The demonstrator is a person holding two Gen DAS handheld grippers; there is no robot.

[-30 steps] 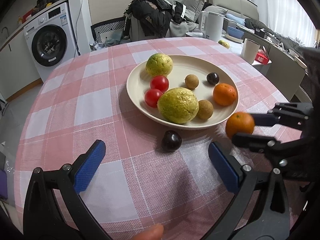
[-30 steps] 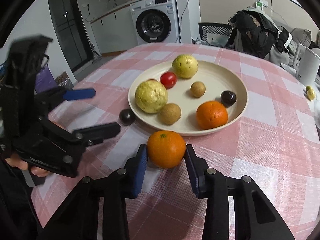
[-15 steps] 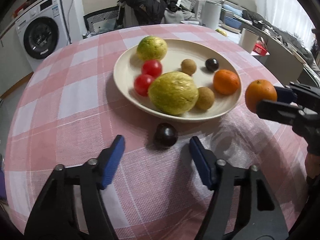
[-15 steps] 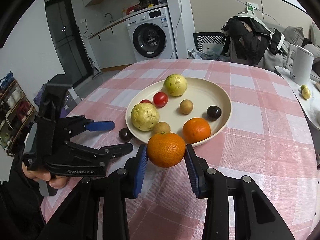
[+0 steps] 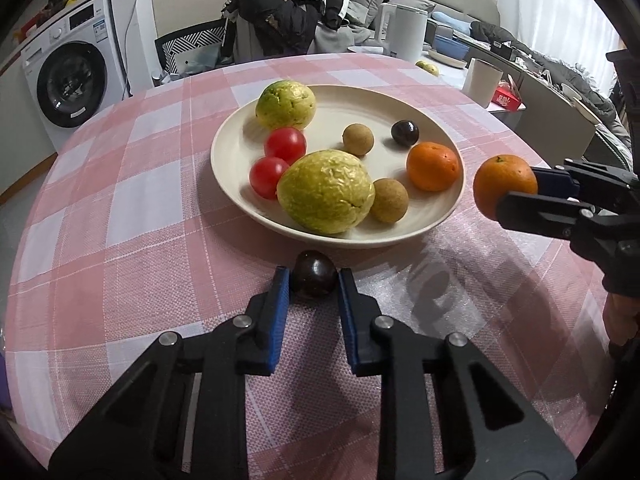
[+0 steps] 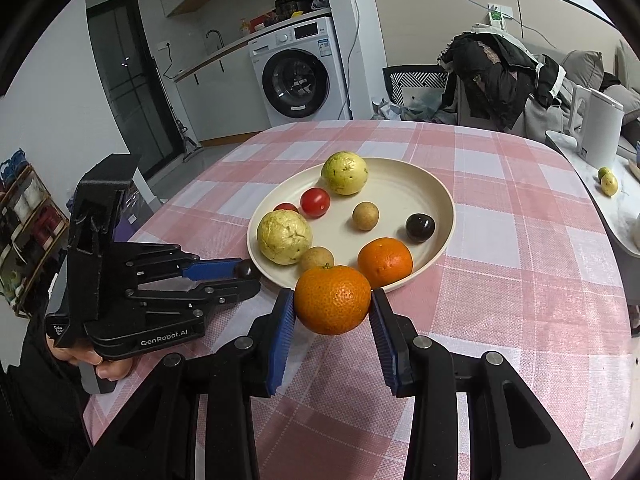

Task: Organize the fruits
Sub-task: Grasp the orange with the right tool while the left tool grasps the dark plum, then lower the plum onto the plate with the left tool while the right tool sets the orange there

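Fruit on a cream plate (image 5: 240,136), pink checked tablecloth (image 5: 120,220), washing machine (image 6: 298,70) behind.
Your left gripper (image 5: 312,280) is clamped on the dark plum (image 5: 313,280) at the plate's near rim; your right gripper (image 6: 332,300) grips an orange (image 6: 333,299) above the cloth.
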